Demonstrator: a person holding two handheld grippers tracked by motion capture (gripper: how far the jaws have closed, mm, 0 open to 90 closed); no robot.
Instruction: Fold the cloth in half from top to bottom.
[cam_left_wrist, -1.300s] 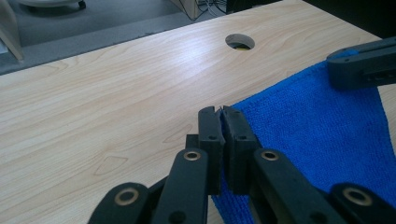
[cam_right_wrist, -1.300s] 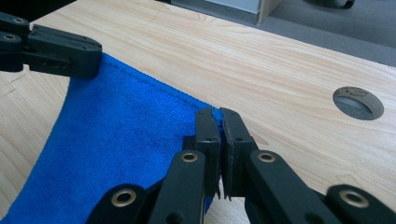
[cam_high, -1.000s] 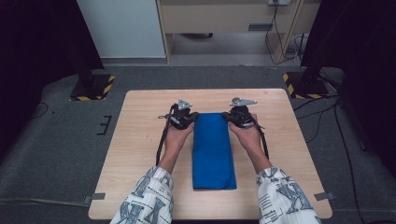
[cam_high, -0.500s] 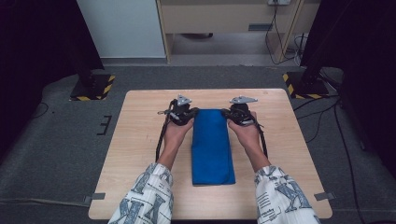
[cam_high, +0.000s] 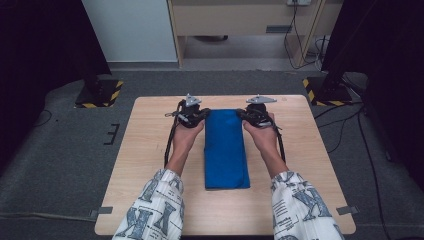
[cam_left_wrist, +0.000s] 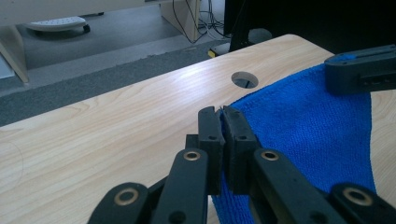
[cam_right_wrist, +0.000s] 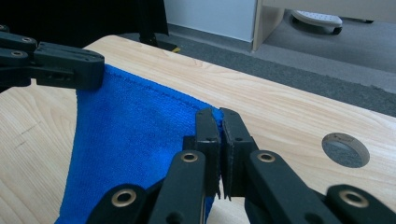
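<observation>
A pale wooden desk (cam_high: 150, 165) stands on grey carpet. The left claw (cam_left_wrist: 223, 114) is pinched tight on one far corner of a folded blue towel (cam_high: 226, 150), and the right claw (cam_right_wrist: 219, 116) is clamped on the other far corner. The towel stretches from between them back toward the person's patterned sleeves (cam_high: 150, 210).

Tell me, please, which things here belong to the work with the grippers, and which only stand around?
In use:
- blue towel
- left gripper, shut on a far corner
- right gripper, shut on the other far corner
- table

Only around:
- white cabinet
- floor cables
</observation>
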